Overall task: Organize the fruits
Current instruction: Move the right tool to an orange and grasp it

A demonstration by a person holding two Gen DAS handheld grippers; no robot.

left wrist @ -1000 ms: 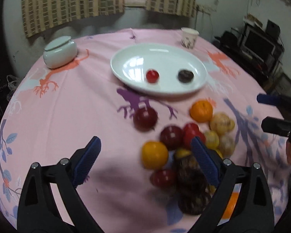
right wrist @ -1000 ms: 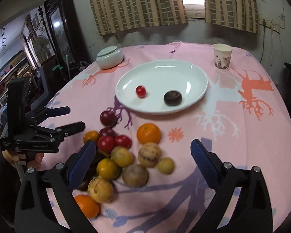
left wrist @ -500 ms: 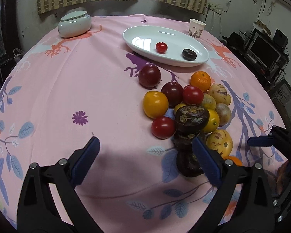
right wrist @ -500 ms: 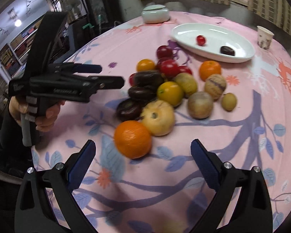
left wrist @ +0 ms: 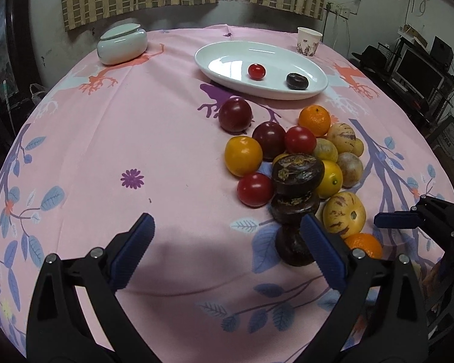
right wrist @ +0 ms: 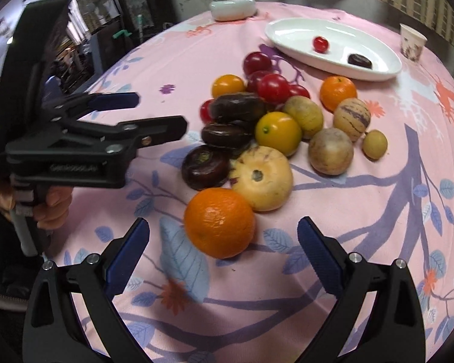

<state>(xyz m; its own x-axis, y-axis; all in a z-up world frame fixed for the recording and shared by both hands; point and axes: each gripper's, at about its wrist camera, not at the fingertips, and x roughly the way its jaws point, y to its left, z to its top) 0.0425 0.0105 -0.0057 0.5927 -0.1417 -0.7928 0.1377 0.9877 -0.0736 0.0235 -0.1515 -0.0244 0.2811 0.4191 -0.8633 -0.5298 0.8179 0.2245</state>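
Observation:
A heap of fruits [left wrist: 299, 163] lies on the pink tablecloth: red tomatoes, plums, oranges, striped yellow melons and dark flat fruits. A white oval plate [left wrist: 227, 59] behind it holds a small red tomato [left wrist: 256, 71] and one dark fruit [left wrist: 297, 80]. My left gripper [left wrist: 227, 239] is open, low over the cloth, left of the nearest dark fruit [left wrist: 292, 246]. My right gripper [right wrist: 224, 240] is open, with a big orange [right wrist: 219, 222] just ahead between its fingers. The left gripper [right wrist: 160, 112] also shows in the right wrist view, held by a hand [right wrist: 50, 205].
A white lidded pot [left wrist: 121, 43] stands at the table's far left, a paper cup [left wrist: 308, 41] at the far right beyond the plate. The plate [right wrist: 293, 34], pot [right wrist: 232, 5] and cup [right wrist: 412, 41] also appear in the right wrist view. Furniture surrounds the round table.
Both grippers have pulled back and dropped low toward the table's near edge. The right one now faces the big orange up close. Both stay open.

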